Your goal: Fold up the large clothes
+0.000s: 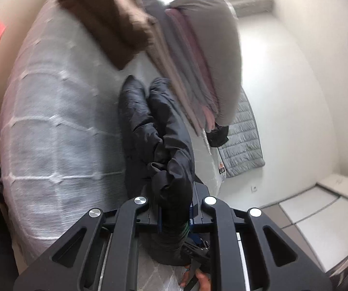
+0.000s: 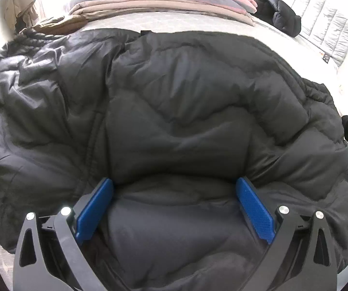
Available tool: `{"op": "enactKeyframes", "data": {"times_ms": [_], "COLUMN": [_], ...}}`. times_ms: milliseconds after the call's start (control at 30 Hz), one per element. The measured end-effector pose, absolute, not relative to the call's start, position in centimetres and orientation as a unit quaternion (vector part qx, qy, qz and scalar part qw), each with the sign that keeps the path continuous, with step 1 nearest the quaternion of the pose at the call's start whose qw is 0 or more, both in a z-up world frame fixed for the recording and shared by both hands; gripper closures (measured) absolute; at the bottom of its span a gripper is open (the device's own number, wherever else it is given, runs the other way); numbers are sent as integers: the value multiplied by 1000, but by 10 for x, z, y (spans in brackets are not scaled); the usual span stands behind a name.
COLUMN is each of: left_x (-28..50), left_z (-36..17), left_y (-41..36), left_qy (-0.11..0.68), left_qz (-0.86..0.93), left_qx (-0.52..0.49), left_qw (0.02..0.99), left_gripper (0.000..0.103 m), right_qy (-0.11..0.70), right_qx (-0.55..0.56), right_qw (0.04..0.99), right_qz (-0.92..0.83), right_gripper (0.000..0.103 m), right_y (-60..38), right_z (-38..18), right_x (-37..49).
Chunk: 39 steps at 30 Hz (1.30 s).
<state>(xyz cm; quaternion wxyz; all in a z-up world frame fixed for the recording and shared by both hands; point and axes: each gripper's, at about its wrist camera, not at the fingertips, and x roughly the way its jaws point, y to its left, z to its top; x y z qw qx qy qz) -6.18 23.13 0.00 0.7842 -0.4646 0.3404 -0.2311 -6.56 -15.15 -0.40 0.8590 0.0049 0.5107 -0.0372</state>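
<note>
A white-walled room holds a quilted mattress (image 1: 52,126) on which the black puffer jacket (image 2: 174,101) lies. The left gripper (image 1: 174,208) is clamped on a bunched fold of it, lifted and tilted over the edge. The right gripper (image 2: 174,203) presses in, jaws wide around padding. The slick, puffy fabric could slip free or spring back, undoing the fold.

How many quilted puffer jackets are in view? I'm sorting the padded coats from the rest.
2: the black quilted puffer jacket spread on the white mattress under both hand-held grippers, and a light grey quilted jacket hanging over the mattress's far edge. Others may hide in the folded pile.
</note>
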Motion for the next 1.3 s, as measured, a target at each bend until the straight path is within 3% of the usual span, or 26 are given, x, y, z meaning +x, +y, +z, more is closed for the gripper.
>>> {"op": "enactKeyframes", "data": {"times_ms": [267,400,600,667,833,1067,1300], "left_x": [-59,-56,-57,-62,-73,-84,-98], "left_z": [61,83,110,121,142,131,70], "left_y": [186,166,118,94,31,-79,-192], "left_qy": [310,301,291,288,289,328,406], "left_qz": [-284,-304,-341,-358,-401,-462,-507], "left_qx": [-396,-366,-310,-286,-225,-159,-84], "left_qw": [816,827,838,841,840,809,756], "left_gripper": [90,90,90,90,90,90,90], "right_qy": [525,471,546,552,492,501,424], "right_qx": [12,5,20,71,429,496,591], "right_qw": [850,881,836,831,742,682,647], "right_qz": [-25,-50,-51,-22,152,197,227], "right_gripper": [6,6,5,5,5,5,5], "right_y": [-155,-162,-179,-191,-285,-351,-414], "right_z": [8,42,4,16,29,22,-1], "right_x": [-68,-77,-36,-34,-50,-58,-85]}}
